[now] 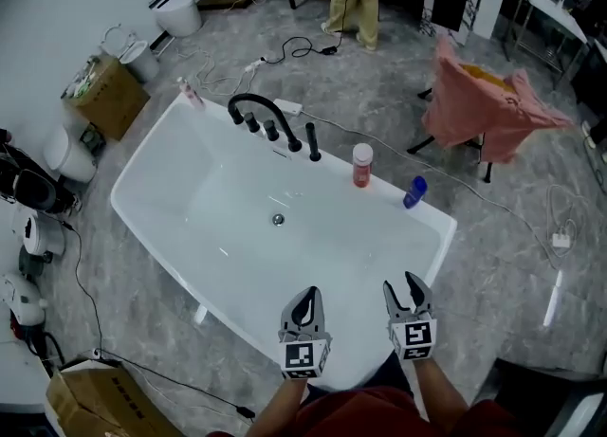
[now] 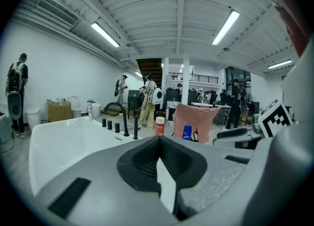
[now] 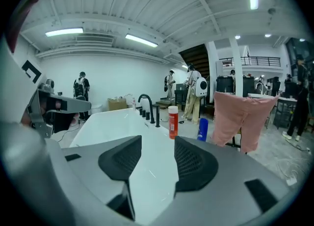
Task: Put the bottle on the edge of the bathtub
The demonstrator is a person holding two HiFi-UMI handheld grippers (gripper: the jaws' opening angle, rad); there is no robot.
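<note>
Topping bathtub rim (image 1: 432, 222): bottle (image 1: 362, 166), label illegible; left claw (image 1: 305, 293) closed, right claw (image 1: 402, 283) spread, empty.

1. Ceiling strip lights (image 2: 105, 34) are lighting the hall evenly and brightly
2. The white bathtub (image 1: 171, 189) is showing small glints, casting only soft shadows
3. Both gripper views are bending strongly toward dark, vignetted edges, their nearest parts blurring

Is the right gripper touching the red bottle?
Apart. In the head view the right gripper, open and empty, is at the bathtub's near side; the red bottle stands on its far edge.
</note>
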